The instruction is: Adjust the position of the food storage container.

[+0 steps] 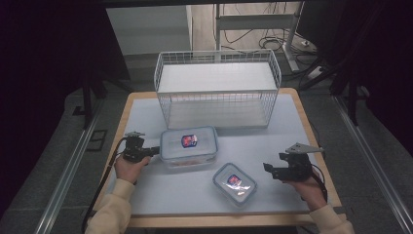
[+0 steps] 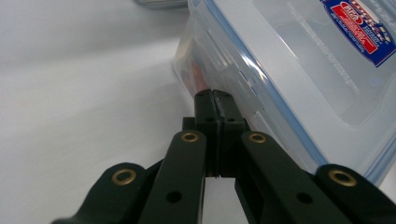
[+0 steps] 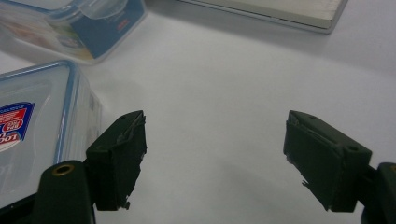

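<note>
Currently left gripper (image 1: 155, 151) has jaws pressed together, tips touching the left side of the big box (image 1: 189, 145), nothing between them that I can see. Right gripper (image 1: 269, 169) is spread wide, holding nothing, just right of the small box (image 1: 234, 183). Both boxes sit mid-table, near side of the wire rack (image 1: 217, 90). Likely rigid clear plastic, smooth and slippery; big one has contents, so heavier. Best hold: side latch flaps or lid rim.
</note>
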`<state>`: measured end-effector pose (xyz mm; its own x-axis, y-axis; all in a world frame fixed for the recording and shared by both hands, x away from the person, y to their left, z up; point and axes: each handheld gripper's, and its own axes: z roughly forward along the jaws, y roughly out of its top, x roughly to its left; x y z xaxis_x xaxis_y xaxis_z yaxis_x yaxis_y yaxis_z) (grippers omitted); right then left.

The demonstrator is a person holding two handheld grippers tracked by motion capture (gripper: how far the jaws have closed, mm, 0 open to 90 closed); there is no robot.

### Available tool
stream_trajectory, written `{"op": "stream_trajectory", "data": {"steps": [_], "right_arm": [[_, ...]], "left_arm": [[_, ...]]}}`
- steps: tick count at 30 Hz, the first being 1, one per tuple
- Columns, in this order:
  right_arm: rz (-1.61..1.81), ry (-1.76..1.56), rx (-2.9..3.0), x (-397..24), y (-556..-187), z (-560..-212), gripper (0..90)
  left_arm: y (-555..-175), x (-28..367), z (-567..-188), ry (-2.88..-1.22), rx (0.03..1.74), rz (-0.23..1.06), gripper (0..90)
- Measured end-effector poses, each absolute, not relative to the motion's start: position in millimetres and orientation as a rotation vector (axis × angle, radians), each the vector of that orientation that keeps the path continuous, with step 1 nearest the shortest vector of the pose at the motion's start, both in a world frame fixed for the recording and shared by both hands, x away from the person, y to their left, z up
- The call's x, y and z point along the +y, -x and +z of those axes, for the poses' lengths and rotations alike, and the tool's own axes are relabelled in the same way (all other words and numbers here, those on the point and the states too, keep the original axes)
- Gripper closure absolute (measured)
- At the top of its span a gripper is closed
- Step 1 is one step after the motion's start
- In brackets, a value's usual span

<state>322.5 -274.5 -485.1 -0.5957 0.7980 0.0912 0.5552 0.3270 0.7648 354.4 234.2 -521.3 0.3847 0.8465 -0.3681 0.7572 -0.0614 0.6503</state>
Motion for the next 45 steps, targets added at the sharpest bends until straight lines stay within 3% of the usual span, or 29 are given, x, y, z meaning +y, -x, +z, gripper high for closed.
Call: {"op": "stream_trajectory", "data": {"steps": [19,30,33,38,45], "right_arm": [[1.132,-1.201,2.319,-271.2,-328.6,-488.5,20.9],[1.12,-1.19,2.323,-270.1,-327.6,-489.8,20.9],[1.14,-1.2,2.309,-272.4,-325.7,-488.5,20.2],[1.182,-1.201,2.292,-273.3,-324.3,-484.8,19.1],[1.199,-1.18,2.279,-276.2,-322.9,-483.2,19.7]], "left_arm": [[-380.0,168.1,-516.2,-1.921,1.293,0.123,90.0],[-387.0,162.9,-517.6,-1.901,1.292,0.105,90.0],[-383.8,167.8,-513.3,-1.882,1.282,0.105,90.0],[-355.5,179.5,-489.3,-1.859,1.224,0.229,89.8],[-331.3,184.6,-477.9,-1.876,1.178,0.257,87.7]]}}
